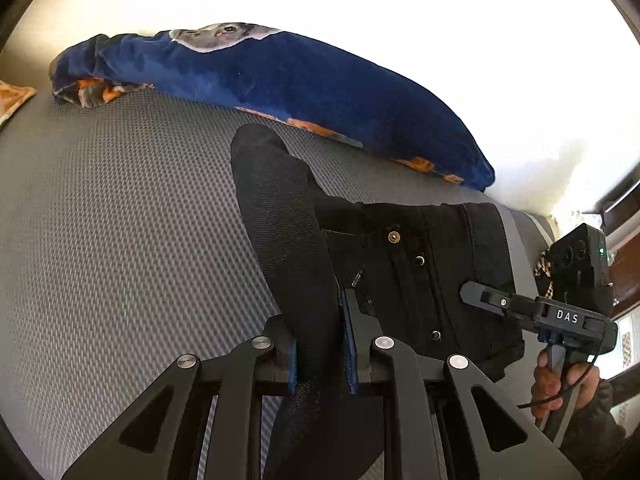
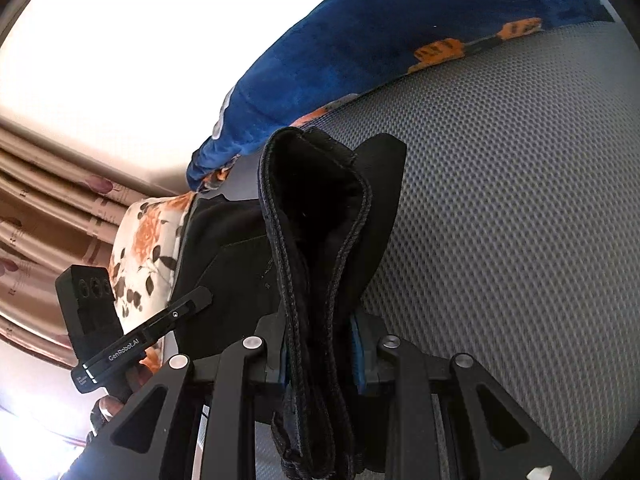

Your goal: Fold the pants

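The black pants lie on a grey textured mat, their buttoned waist part flat at the right. My left gripper is shut on a black leg end that rises between its blue pads. My right gripper is shut on a bunched hem of the pants, several stitched layers standing up between the pads. Each gripper shows in the other's view: the right one over the pants' right side, the left one at the left.
A blue blanket with orange print lies along the far edge of the mat. A floral pillow and pink curtains are at the left in the right wrist view. Bright white wall lies behind.
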Available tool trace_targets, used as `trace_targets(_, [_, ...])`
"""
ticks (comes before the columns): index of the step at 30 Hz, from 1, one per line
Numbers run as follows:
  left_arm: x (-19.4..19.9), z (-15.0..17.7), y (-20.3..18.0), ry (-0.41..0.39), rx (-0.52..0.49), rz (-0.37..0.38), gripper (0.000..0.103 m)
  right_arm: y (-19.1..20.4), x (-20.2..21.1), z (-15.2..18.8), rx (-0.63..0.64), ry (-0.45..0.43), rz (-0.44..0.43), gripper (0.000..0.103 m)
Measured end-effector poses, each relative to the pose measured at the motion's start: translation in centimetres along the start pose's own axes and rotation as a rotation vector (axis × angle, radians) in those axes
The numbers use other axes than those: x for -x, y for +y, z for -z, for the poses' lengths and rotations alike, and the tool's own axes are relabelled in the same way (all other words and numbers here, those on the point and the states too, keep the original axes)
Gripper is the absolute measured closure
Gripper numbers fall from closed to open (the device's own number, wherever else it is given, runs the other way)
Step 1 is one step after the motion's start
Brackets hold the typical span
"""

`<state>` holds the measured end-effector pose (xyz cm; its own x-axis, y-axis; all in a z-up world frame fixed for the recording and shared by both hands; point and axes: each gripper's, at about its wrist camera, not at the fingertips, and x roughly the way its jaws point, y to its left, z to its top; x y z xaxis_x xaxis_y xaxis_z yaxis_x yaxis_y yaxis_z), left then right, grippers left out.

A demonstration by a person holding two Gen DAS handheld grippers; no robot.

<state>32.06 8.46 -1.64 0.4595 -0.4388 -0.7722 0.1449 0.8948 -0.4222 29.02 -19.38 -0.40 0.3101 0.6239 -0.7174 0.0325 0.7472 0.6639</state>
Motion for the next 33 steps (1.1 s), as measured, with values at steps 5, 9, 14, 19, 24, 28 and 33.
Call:
trace_targets(5, [-1.4,-1.4,1.1,-0.001,-0.008,-0.017,0.085,-0.6,-1.3,-1.8,-0.007,-0.002,0.006,0.08])
trace_targets(9, [-2.9,-1.4,2.8,0.01,-0.024,-0.049,0.084,-2.1,-2.2,-2.3,-0.038,-0.007,0.013,0.08])
trace_targets(14, [-4.6,-0.1,4.9,0.029,0.011,-0.035,0.075,-4.4,-3.4,-1.7,-0.041,-0.006,0.075,0.072])
trace_targets(19, [-5.3,0.6,5.6,0.01,0.034,-0.018,0.067,-3.6,-3.9,-1.5,0.031,-0.021,0.148,0.068])
trace_targets(24, [-4.7,1.4,5.3,0.003,0.043,-0.054,0.062,-2.6,-4.4,-1.6,0.039,-0.022,0.177,0.064])
trace_targets(28, [-3.3,1.7,4.5,-0.001,0.051,-0.153,0.057,-1.1,-4.4,-1.6,0.042,-0.02,0.225,0.056])
trace_targets(33, [0.7,3.3,2.8,-0.047,-0.019,-0.293,0.042,0.7,-2.4,-0.7,0.095,-0.074,0.293,0.047])
